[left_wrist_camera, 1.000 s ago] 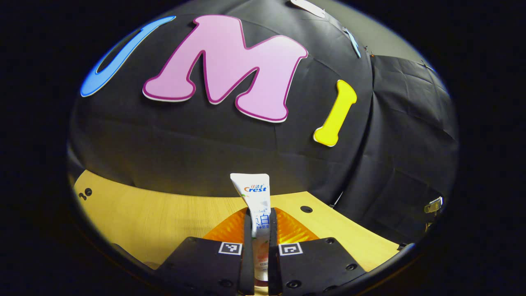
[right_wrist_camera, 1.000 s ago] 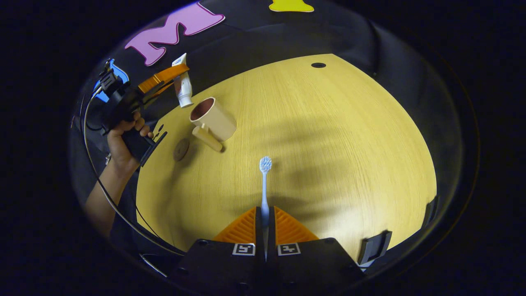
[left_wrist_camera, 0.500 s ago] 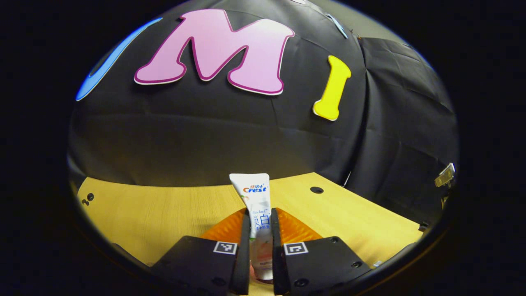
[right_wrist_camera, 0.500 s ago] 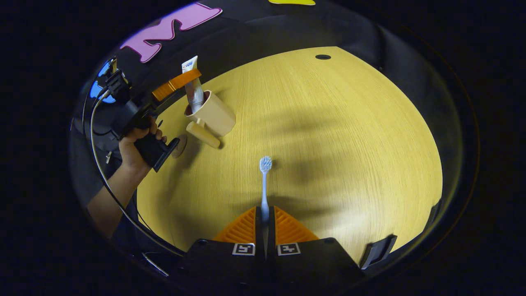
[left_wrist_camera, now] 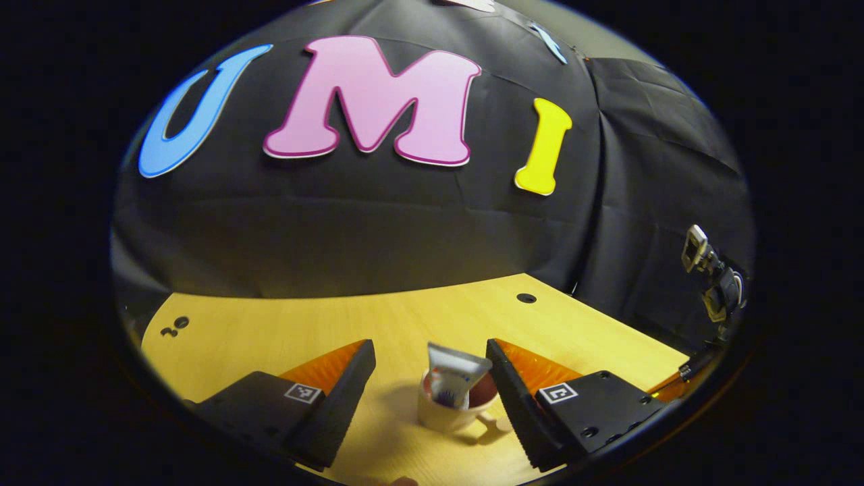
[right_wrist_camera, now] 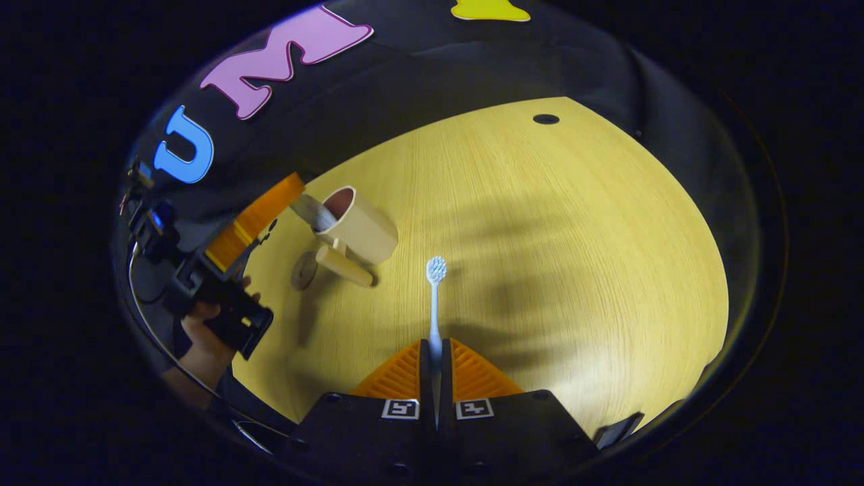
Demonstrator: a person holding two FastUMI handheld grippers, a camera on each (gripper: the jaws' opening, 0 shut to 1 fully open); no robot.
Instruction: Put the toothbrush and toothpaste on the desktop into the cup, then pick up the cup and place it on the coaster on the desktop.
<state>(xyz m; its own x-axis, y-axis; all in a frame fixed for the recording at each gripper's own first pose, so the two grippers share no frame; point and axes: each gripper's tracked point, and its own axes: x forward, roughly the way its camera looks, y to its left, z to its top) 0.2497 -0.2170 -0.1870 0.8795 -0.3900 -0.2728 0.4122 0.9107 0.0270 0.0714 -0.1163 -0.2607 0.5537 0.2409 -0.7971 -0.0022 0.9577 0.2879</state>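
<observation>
Left gripper: fingers spread wide, empty, flanking the cup without touching it. Toothpaste already in the cup, leaning on the rim, flat end up. Cup upright on the tabletop, toward its far-left region as seen in the right gripper view, handle pointing toward the near edge; coaster flat just beside that handle, on the side toward the left edge.

Right gripper: fingers clamped on the toothbrush near the handle end, bristle head projecting forward, apparently above the middle of the tabletop.

Step in hand, as judged: toothbrush into cup. Recommended: carry across above rim height, tip the brush toward vertical, aim for the open part of the mouth away from the leaning tube, lower before releasing. Risk: a sideways knock on the rim, toppling a light cup.
</observation>
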